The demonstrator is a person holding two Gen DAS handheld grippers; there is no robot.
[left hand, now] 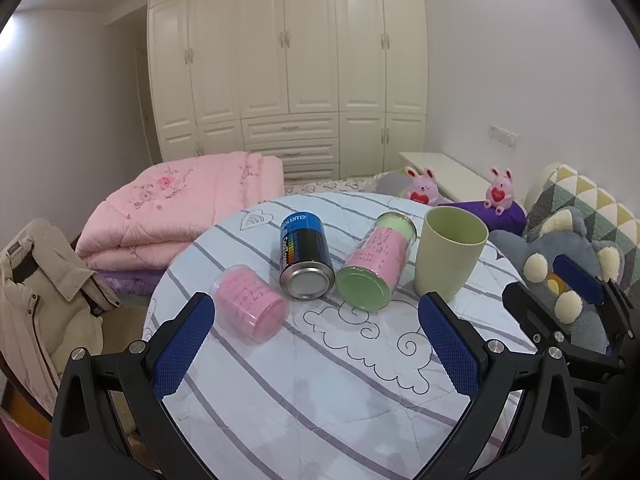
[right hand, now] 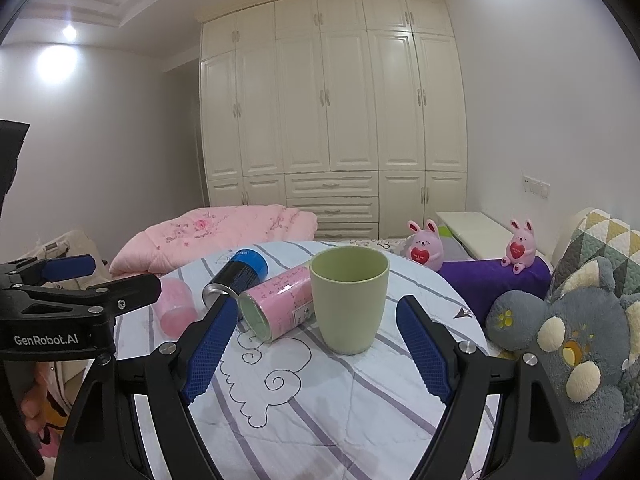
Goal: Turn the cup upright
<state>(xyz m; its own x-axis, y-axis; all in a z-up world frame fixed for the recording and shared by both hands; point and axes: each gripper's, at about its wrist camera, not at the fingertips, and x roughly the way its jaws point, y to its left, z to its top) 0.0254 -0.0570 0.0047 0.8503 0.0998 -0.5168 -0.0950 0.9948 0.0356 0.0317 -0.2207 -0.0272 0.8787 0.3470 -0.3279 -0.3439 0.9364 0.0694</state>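
A pale green cup [right hand: 349,298] stands upright, mouth up, on the round table [right hand: 340,396]; it also shows in the left wrist view [left hand: 448,254]. My right gripper [right hand: 316,346] is open and empty, its blue pads just short of the cup on either side. My left gripper [left hand: 316,344] is open and empty, back from the objects. The right gripper shows at the right edge of the left wrist view [left hand: 560,284], and the left gripper at the left edge of the right wrist view [right hand: 100,276].
A blue and black can [left hand: 306,256], a pink and green canister [left hand: 374,264] and a small pink container [left hand: 250,304] lie on their sides left of the cup. A grey plush toy [right hand: 568,344] sits at the right. A pink quilt [left hand: 180,208] lies behind.
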